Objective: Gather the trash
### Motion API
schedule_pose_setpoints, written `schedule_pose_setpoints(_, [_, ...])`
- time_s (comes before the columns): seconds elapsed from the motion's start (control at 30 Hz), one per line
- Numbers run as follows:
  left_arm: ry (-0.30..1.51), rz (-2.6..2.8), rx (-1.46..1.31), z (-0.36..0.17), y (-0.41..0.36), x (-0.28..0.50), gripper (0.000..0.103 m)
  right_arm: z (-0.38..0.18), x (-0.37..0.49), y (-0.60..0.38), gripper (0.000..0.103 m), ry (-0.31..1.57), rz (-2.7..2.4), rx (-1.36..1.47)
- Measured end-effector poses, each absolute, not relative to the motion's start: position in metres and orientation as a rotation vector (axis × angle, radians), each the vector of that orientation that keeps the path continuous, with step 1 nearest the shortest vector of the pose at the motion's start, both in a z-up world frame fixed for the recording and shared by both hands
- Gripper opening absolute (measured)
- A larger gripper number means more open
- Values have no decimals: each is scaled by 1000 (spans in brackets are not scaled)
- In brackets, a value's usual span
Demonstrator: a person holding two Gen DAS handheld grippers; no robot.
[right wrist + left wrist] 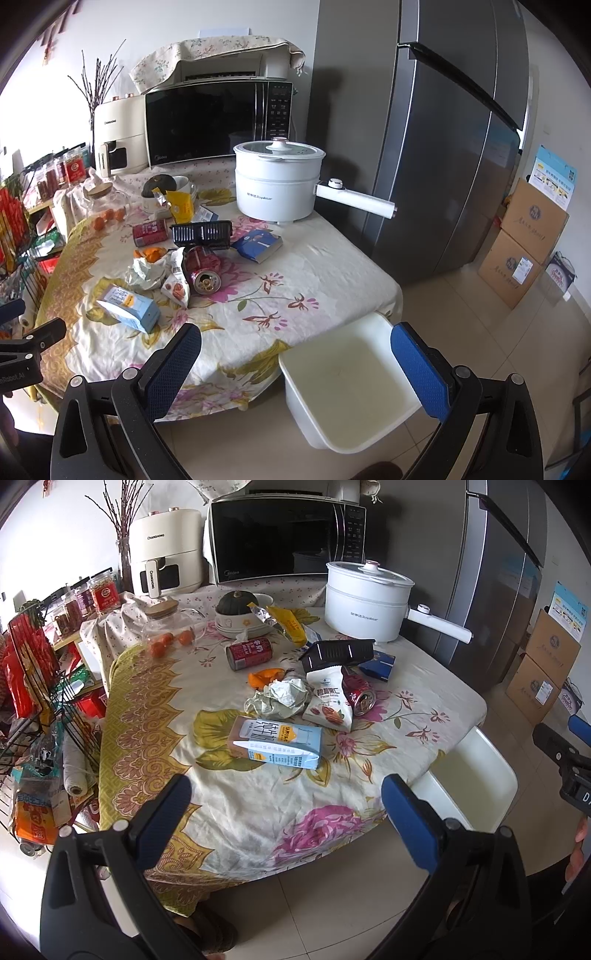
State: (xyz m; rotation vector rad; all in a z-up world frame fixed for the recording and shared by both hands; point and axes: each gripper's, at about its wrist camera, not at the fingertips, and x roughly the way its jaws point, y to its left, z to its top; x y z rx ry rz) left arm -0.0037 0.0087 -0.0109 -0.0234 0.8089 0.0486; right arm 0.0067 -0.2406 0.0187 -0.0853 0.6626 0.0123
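Both grippers hang over the near edge of a table draped in a flowered cloth (258, 812), and neither holds anything. The left gripper (286, 812) has its blue-padded fingers spread wide at the bottom of its frame; the right gripper (295, 365) is spread just as wide in its own view.

The trash lies in a loose cluster at the centre of the left view. A light-blue milk carton (279, 744) lies on its side nearest the grippers. Just behind it sits a crumpled wad of paper (280, 698), touching a white snack bag (328, 701). A red can (358, 694) lies tipped beside the bag, its open mouth facing the camera — a second red can (249, 652) lies farther back. Orange peel (266, 675) shows behind the paper.

A white bin (351, 391) stands on the floor at the lower right of the right view, tucked against the table's edge — its inside looks bare.
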Motion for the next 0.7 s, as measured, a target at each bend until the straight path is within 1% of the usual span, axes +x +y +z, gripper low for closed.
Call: schedule_pose_setpoints(0.7, [816, 48, -23, -10, 8, 0, 102, 16, 8, -241, 103, 673, 9, -79])
